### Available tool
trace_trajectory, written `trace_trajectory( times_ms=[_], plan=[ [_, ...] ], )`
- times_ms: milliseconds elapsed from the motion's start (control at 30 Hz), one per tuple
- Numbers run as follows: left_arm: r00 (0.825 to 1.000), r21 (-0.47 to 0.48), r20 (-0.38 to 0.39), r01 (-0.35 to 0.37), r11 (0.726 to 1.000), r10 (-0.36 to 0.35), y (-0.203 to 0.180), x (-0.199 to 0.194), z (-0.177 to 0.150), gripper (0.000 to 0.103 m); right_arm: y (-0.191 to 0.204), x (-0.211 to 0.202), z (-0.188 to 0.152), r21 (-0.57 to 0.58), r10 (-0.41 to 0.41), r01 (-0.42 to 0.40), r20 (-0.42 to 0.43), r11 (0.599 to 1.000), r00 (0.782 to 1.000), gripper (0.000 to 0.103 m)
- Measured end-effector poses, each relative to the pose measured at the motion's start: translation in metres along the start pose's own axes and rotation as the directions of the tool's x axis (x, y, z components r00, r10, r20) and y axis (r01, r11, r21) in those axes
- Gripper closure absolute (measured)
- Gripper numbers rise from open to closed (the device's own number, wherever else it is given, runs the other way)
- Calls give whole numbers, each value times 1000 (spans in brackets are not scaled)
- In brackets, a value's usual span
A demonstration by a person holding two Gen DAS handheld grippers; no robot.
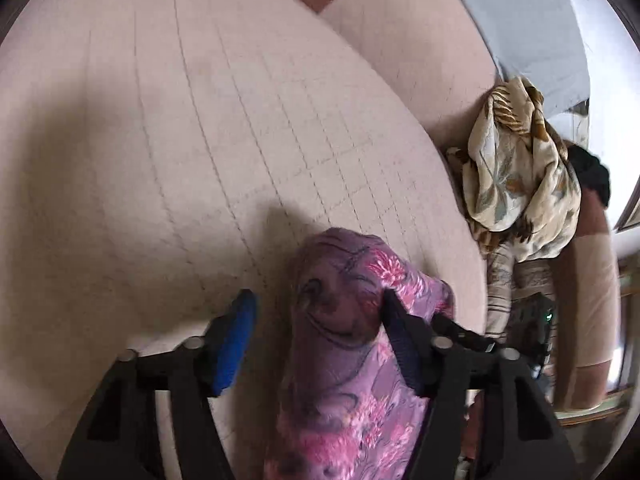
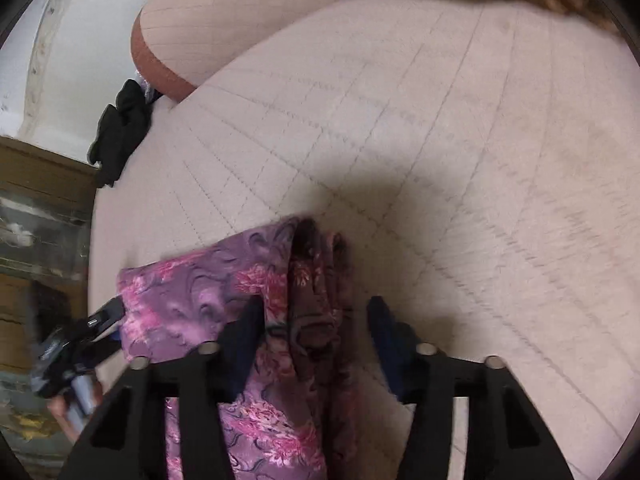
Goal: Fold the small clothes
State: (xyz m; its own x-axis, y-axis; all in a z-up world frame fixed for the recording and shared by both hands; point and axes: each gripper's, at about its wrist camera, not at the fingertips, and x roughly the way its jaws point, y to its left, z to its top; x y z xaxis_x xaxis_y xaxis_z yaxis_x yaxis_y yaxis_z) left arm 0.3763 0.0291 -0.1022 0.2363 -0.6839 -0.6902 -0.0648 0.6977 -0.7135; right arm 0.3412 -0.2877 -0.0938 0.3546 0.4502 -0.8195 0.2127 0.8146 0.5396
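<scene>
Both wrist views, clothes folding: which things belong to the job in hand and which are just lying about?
In the job:
- purple floral garment, draped between both sets of fingers
- left gripper
- right gripper
- quilted pink surface it is worked over

Lying about:
- cream leaf-print cloth, heaped at the surface's edge
- black cloth at the other edge
- pale blue pillow

place: home, living or bed room | surface: pale pink quilted cushion with stitched grid (image 1: 208,128) | far right: crumpled beige floral cloth (image 1: 516,176), light blue pillow (image 1: 532,32) | left edge: black bundled garment (image 2: 120,128), brown wooden furniture (image 2: 44,176)
</scene>
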Motion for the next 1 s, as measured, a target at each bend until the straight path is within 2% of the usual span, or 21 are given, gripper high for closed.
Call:
trace_trajectory(
  times_ms=[33, 67, 100, 167, 200, 267, 300, 333, 367, 400, 467, 533, 567, 667, 733, 767, 800, 833, 900, 933, 1000],
  plan=[
    [1000, 2, -7, 6, 1000, -6, -1, 1, 1, 68, 1, 1, 1, -17, -6, 6, 0, 1000, 1000, 70],
    [1000, 5, -9, -5, 1000, 5, -4, -1, 1, 73, 2, -1, 2, -13, 6, -6, 5, 1000, 1000, 77],
    [1000, -6, -8, -2, 1000, 2, -7, -8, 0, 74, 4, -5, 2, -2, 26, -26, 20, 1000, 999, 80],
    [1000, 33, 22, -12, 999, 12, -20, -19, -2, 75, 18, -21, 2, -67, 31, -27, 59, 997, 998, 81],
    [999, 58, 34, -29, 998, 27, -22, -21, -2, 75, 22, -22, 2, -102, 3, 4, 65, 995, 998, 81],
    [999, 39, -1, -48, 998, 48, -13, -8, 3, 73, 20, -8, 1, -106, -66, 70, 42, 992, 997, 81],
    [998, 20, -3, -67, 998, 67, -6, -2, 4, 71, 12, 2, 1, -80, -75, 77, 29, 994, 997, 78],
    [999, -1, 2, -49, 999, 49, 0, -1, 3, 64, 8, 5, 1, -58, -63, 64, 30, 996, 998, 76],
    [999, -18, 0, -50, 999, 50, 1, -4, 2, 56, 5, 4, 1, -35, -52, 53, 29, 998, 998, 69],
    [997, -24, -4, -72, 997, 72, -2, -9, 1, 55, 2, -1, 1, -11, -33, 33, 12, 999, 999, 58],
    [993, 24, 6, -120, 992, 120, -15, -19, -3, 54, 1, -13, -1, 10, -3, 3, -1, 1000, 1000, 49],
    [981, 72, 4, -196, 978, 196, -20, -26, -12, 52, 2, -29, -13, 40, 20, -20, 23, 999, 1000, 49],
    [978, 73, -10, -208, 975, 209, -21, -28, -18, 52, 0, -34, -19, 54, 31, -32, 20, 998, 999, 49],
    [982, 14, -66, -179, 984, 180, -11, -37, -43, 52, 2, -50, -42, 41, 32, -33, 24, 999, 999, 49],
    [987, -18, -59, -150, 989, 149, -4, -44, -59, 52, 2, -55, -57, 41, 6, -7, 35, 999, 999, 49],
    [988, -31, -54, -146, 989, 144, -1, -44, -65, 52, 3, -53, -62, 40, 11, -12, 33, 999, 999, 55],
    [988, -35, -57, -143, 989, 141, 1, -42, -68, 52, 0, -52, -66, 54, 7, -10, 48, 998, 999, 70],
    [987, -24, -60, -148, 989, 146, 1, -39, -67, 52, -3, -50, -67, 62, 2, -6, 52, 998, 999, 75],
    [987, 10, -46, -156, 988, 156, -1, -38, -63, 61, -4, -42, -63, 54, -17, 15, 38, 998, 999, 92],
    [989, 18, -51, -135, 991, 136, -3, -38, -63, 82, -2, -39, -62, 39, -8, 7, 27, 999, 1000, 95],
    [989, 29, -40, -138, 990, 139, -9, -43, -64, 83, 4, -44, -63, 5, -56, 55, 42, 998, 998, 96]
  ],
)
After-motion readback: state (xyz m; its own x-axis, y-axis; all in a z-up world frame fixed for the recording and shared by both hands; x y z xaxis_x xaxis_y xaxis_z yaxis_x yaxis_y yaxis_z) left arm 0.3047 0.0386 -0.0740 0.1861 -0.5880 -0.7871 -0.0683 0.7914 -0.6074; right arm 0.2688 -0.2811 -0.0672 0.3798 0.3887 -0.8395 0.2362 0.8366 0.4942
